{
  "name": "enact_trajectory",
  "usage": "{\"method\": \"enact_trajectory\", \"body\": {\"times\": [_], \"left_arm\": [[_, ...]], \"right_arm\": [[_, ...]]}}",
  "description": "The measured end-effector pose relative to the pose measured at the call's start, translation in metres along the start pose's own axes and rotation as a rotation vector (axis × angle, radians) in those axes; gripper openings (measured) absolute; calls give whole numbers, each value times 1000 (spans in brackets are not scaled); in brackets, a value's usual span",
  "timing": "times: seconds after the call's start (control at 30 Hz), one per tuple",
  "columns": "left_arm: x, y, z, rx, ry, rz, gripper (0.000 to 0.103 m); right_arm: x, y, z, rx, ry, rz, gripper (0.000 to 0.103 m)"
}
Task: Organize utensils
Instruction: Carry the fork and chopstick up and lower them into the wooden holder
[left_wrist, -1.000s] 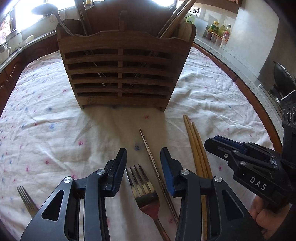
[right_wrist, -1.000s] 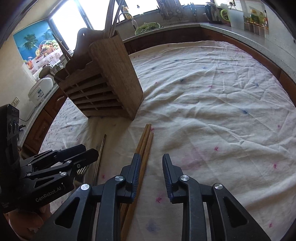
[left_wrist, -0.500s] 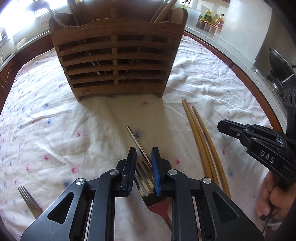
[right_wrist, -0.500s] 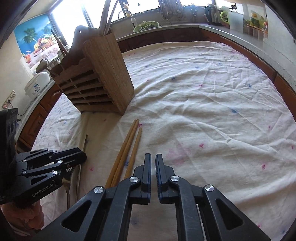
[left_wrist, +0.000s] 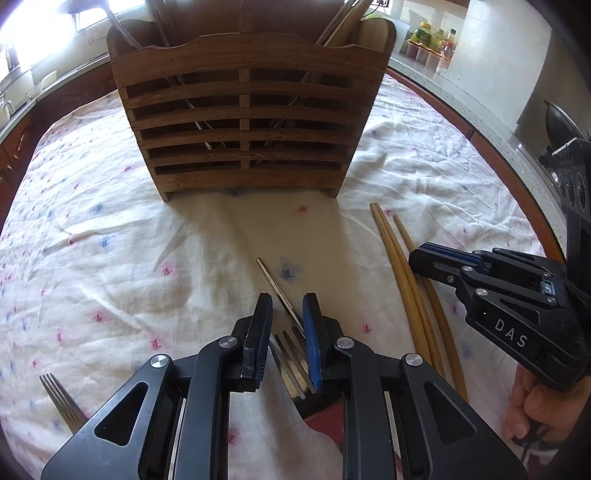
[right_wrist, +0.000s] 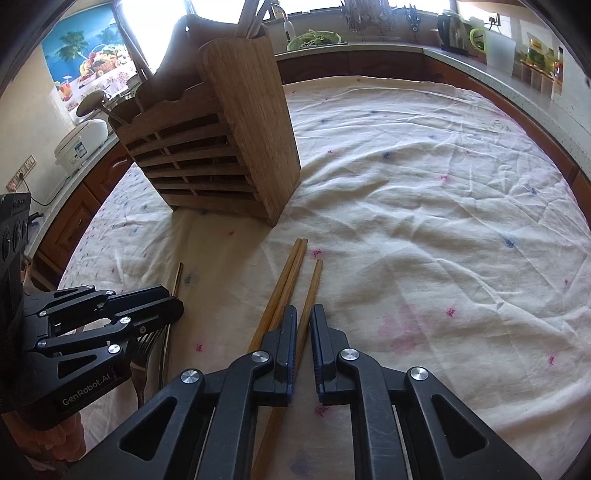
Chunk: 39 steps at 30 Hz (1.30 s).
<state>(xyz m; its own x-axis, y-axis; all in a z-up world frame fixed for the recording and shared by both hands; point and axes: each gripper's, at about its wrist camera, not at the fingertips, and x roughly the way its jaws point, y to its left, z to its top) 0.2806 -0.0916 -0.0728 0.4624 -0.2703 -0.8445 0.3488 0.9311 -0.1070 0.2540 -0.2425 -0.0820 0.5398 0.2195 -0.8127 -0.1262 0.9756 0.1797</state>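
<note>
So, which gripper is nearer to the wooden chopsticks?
Right. The right gripper sits directly over the wooden chopsticks, one between its fingers; the left gripper is beside them, at the fork.

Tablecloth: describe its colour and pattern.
The tablecloth is cream with small pink and blue motifs, clearest in the right wrist view.

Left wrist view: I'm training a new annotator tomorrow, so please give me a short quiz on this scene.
1. True or false: the left gripper's jaws are shut on a spoon.
2. How many wooden chopsticks lie on the tablecloth? A) two B) three C) five
3. What lies alone near the lower-left edge of the view?
Key: 1 false, they hold a fork; 2 B; 3 a second fork.
</note>
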Motion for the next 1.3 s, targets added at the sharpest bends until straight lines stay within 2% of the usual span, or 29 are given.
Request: {"method": "enact_trajectory", "body": {"times": [0.27,0.37,0.5,0.83,1.3], "left_arm": [[8,-7,10,32,-21,28,16],[9,-11,9,58,-45,52,9],[1,-6,6,20,-57,0,5],[-81,3,-2,-28,-219,-100,4],[-182,23,-32,-57,-411,-134,3]], "right_arm": [[14,1,17,-11,7,-17,10],[15,5,15,-47,-8,-31,9],[5,-2,11,-6,-26,5,6],[-81,-10,6,70,-207,92,5],[-161,6,2,59,-374,161,5]]}}
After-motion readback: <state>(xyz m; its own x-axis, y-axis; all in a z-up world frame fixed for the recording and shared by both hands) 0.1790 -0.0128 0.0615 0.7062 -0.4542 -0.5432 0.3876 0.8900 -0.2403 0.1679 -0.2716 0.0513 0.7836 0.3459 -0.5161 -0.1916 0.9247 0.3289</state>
